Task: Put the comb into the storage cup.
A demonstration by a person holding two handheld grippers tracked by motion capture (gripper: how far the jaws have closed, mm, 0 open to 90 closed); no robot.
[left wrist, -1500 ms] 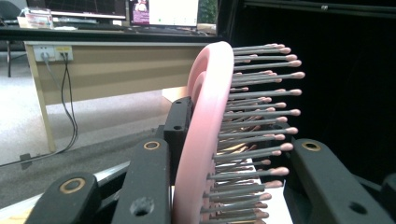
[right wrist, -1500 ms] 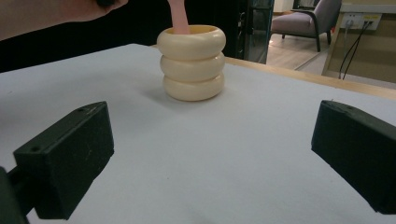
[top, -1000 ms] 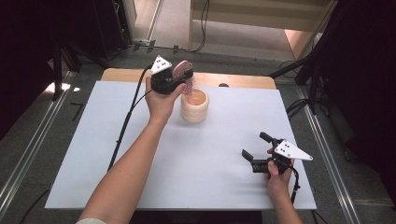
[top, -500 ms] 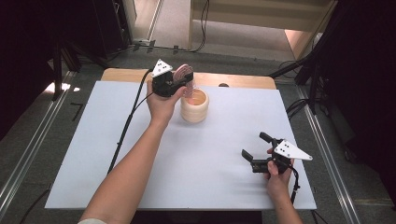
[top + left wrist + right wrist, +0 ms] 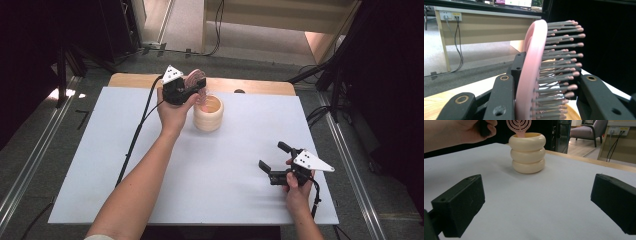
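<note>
1. Nearest, at about five o'clock on the white table (image 5: 100, 165), the right gripper (image 5: 274, 162) rests with its jaws spread wide and nothing between them.
2. Farther off, at twelve o'clock, the left gripper (image 5: 192, 90) is clamped on a pink hairbrush (image 5: 195, 80), whose handle dips into the cream ribbed holder (image 5: 208, 116).
3. No readable writing or brand shows on the brush, the holder or the grippers.

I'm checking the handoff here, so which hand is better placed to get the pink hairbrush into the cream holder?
Left. Its tongs are shut on the hairbrush, whose handle dips into the holder. The right tongs sit open and apart from it, near the table's front edge.
</note>
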